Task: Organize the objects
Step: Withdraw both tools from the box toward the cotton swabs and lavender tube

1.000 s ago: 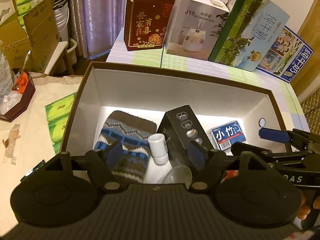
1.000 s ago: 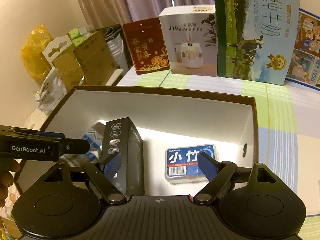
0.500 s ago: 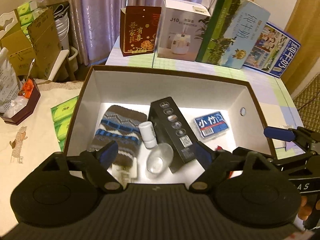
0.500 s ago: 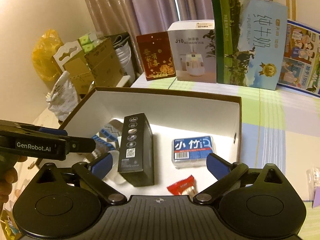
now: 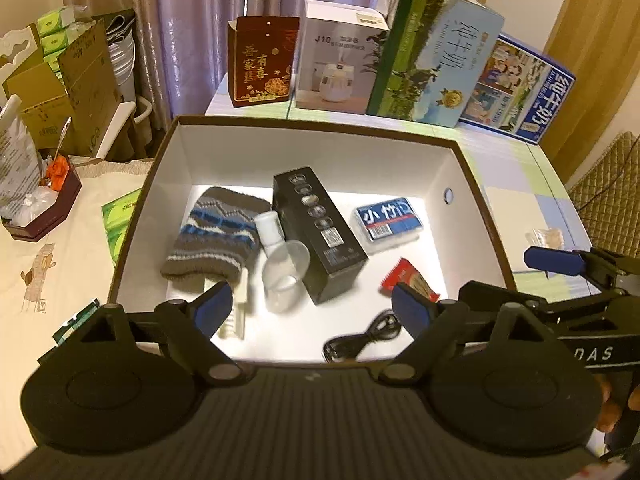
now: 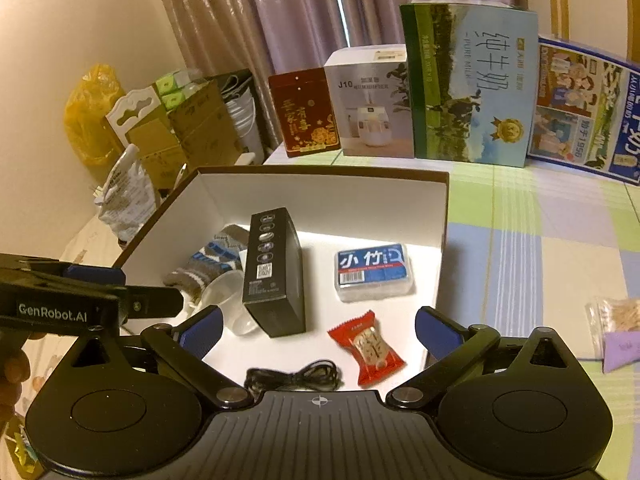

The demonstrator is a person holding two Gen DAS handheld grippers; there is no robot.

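A brown-rimmed white box holds a knitted sock, a black carton, a clear plastic cup, a small white bottle, a blue floss case, a red candy and a black cable. My left gripper is open and empty above the box's near edge. My right gripper is open and empty above the near right part.
Cartons stand at the table's back: a red one, a humidifier box, a milk box and a blue one. A packet of swabs lies right of the box. Green tissue packs and a dark tray sit left.
Both grippers have drawn back and up from the box. More of its floor shows now, with the candy and the cable in view. Both stay open.
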